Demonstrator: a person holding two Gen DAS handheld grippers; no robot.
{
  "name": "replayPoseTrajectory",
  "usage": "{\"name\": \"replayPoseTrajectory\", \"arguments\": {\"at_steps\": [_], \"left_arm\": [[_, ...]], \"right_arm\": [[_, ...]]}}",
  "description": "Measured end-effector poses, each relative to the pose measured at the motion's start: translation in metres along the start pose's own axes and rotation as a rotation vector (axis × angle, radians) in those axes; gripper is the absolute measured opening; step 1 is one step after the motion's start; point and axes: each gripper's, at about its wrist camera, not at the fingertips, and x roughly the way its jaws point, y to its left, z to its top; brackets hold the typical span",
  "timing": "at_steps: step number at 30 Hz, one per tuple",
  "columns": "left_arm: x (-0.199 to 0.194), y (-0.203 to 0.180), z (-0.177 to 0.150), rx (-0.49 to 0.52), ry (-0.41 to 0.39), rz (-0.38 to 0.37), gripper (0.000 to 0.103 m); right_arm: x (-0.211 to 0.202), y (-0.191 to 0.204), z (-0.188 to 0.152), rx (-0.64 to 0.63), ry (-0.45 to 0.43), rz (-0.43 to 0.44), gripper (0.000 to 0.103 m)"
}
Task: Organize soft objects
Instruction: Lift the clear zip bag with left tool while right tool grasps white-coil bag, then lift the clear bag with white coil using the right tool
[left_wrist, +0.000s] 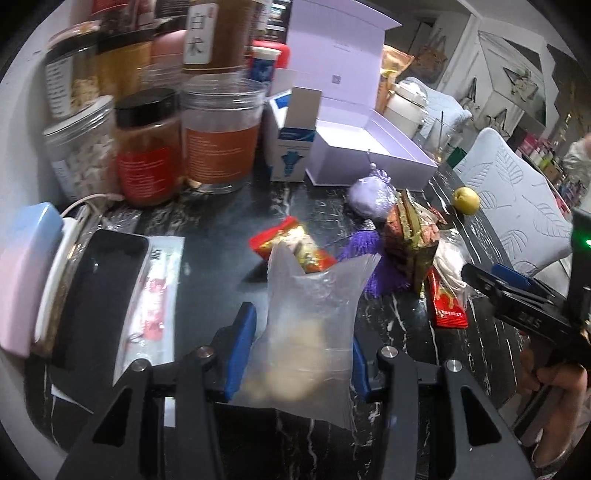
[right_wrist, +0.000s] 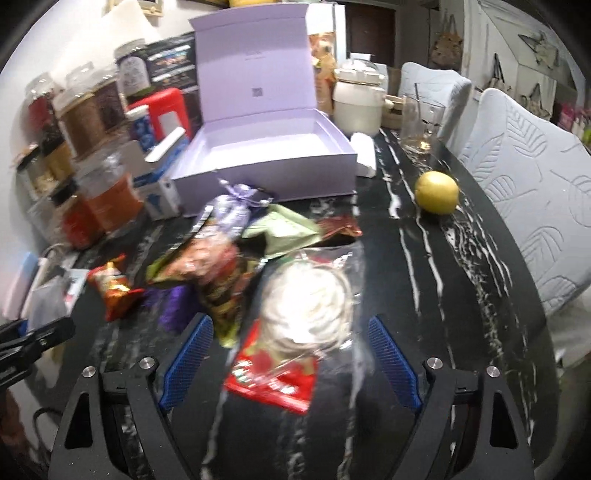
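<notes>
Table: black marble with white veins, crowded along the left with jars, cartons and packets.
Left gripper: blue pads clamped on a clear plastic bag, pale lumps dimly seen inside; bag upright between the fingers, top corners flared.
Right gripper: jaws wide apart, nothing pinched; clear packet of white coils and red sachet lying on the table between the pads, untouched as far as can be told.
Soft pile: lilac pouch with purple tassel, patterned gold-edged pack, red snack packet, all heaped mid-table, near the box front.
Lilac box: lid standing open, tray bare inside, just behind the pile.
Yellow fruit: alone on the table, right of the box, well apart from the pile.
Jars: clustered at far left, amber and red contents.
Chairs: pale quilted backs along the table's right edge.
</notes>
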Motion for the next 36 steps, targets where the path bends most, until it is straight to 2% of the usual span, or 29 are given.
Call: {"name": "replayPoseTrajectory", "arguments": {"at_steps": [8, 14, 18, 22, 30, 36], "left_arm": [[0.017, -0.009, 0.008, 0.001, 0.04, 0.001, 0.046], [0.027, -0.016, 0.015, 0.009, 0.059, 0.005, 0.046], [0.031, -0.021, 0.017, 0.018, 0.066, 0.007, 0.046], [0.03, -0.025, 0.015, 0.03, 0.071, 0.013, 0.046], [0.023, -0.03, 0.006, 0.055, 0.082, 0.008, 0.046], [0.014, -0.04, -0.008, 0.094, 0.089, 0.006, 0.046]], "right_arm": [[0.039, -0.008, 0.006, -0.028, 0.073, 0.005, 0.088], [0.058, -0.018, 0.007, 0.017, 0.122, 0.033, 0.084], [0.055, -0.018, 0.008, -0.009, 0.112, 0.065, 0.065], [0.052, -0.018, 0.005, -0.018, 0.114, 0.093, 0.056], [0.029, -0.022, -0.008, -0.018, 0.109, 0.082, 0.052], [0.002, -0.02, -0.027, -0.027, 0.114, 0.123, 0.052]]}}
